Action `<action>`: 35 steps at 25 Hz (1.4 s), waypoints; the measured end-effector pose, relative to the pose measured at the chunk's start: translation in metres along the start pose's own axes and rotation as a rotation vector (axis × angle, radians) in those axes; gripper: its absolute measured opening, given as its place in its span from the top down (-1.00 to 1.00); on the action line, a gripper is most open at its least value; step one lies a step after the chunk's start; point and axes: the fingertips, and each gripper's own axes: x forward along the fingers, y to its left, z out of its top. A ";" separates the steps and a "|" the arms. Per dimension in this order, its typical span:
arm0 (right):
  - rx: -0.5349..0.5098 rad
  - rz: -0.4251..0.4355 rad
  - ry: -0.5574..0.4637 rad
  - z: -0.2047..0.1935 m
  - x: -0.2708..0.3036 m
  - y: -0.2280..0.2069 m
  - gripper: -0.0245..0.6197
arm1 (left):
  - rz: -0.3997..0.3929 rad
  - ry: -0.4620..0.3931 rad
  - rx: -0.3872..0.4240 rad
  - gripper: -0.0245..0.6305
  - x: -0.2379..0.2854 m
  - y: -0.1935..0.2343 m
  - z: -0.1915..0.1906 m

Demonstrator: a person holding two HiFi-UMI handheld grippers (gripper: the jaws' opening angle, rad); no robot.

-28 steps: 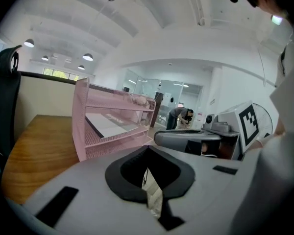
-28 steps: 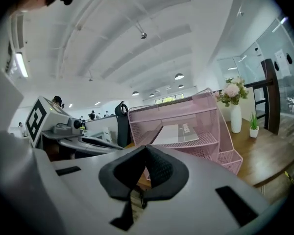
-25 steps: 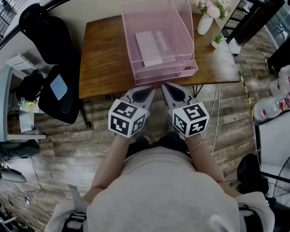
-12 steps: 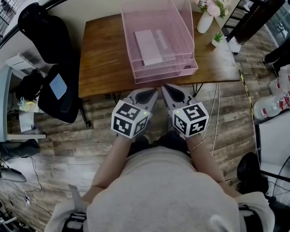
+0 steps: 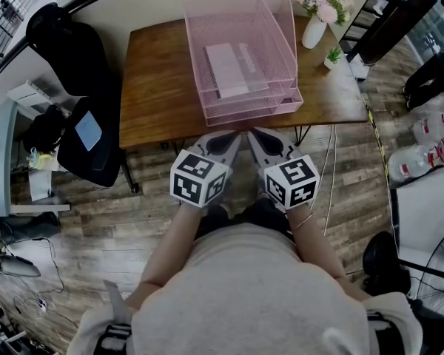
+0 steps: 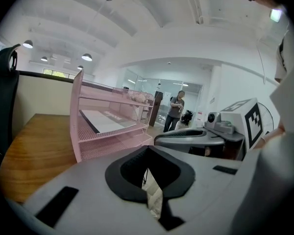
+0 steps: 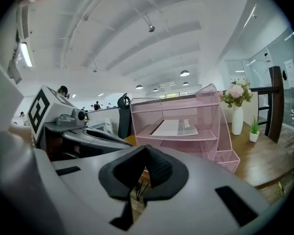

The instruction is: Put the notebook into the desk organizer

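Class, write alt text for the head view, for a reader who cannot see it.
A notebook lies inside a pink mesh desk organizer on a wooden table. In front of the table's near edge, a person holds the left gripper and right gripper side by side, both shut and empty.

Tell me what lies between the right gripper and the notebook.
Head view: only a bare desk strip and the organizer's front rims separate the right gripper from the notebook.
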 end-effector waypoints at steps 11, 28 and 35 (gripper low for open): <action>0.020 0.009 -0.004 0.000 -0.001 -0.001 0.91 | 0.003 -0.005 -0.015 0.89 0.001 0.002 0.001; -0.008 0.005 -0.005 0.001 -0.001 0.001 0.91 | -0.007 -0.019 -0.040 0.89 0.001 0.000 0.002; -0.009 -0.008 -0.014 0.002 -0.002 0.000 0.91 | -0.016 -0.022 -0.046 0.89 0.002 -0.003 0.003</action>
